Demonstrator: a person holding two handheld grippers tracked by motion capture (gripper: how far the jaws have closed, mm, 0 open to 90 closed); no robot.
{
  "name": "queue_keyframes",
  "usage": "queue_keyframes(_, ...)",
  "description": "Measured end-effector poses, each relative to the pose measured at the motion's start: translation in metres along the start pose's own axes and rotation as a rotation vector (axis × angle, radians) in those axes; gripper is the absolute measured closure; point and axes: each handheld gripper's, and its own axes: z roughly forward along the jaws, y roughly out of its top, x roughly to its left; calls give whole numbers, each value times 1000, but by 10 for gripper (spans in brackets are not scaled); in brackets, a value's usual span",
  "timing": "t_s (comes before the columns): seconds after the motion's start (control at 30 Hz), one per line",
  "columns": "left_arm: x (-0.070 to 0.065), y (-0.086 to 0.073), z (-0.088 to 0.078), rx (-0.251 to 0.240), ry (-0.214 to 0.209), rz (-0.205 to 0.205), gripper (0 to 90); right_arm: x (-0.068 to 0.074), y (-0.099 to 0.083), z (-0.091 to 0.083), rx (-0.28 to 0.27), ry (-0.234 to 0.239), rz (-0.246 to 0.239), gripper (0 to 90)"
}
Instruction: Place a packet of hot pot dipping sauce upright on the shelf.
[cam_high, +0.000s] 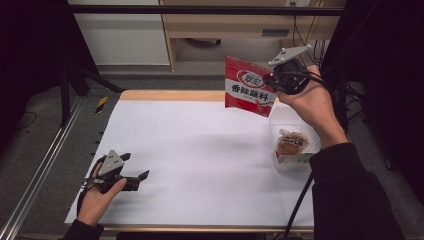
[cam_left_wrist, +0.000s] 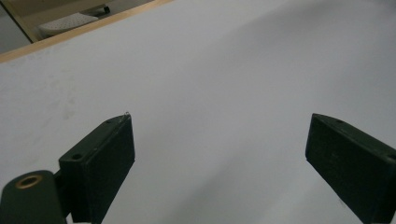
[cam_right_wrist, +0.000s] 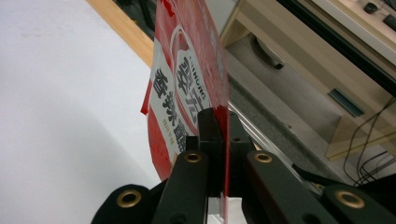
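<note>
Resting near-left on the white table (cam_high: 200, 150), the left gripper (cam_high: 137, 170) is held with jaws apart; the right gripper (cam_right_wrist: 219, 121), clamped on a glossy red seasoning packet (cam_high: 247, 87), is seen far-right, its lower edge hidden.

From my seat, the red packet (cam_right_wrist: 187, 88) ran off the right gripper view's top edge, its small print too fine to read. The clear tub (cam_high: 295, 167) was partly hidden by the person's sleeve (cam_high: 350, 200), and its packets' labels were too small to tell.

Red sachet (cam_high: 248, 87) with white label and black characters; white table (cam_high: 200, 150); box (cam_high: 292, 150) seemingly clear.
</note>
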Motion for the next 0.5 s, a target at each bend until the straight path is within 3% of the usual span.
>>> queue_keyframes(0.5, 2, -1, -1, -14, 37, -21, 61, -24, -16, -3, -21, -44, 78, 897)
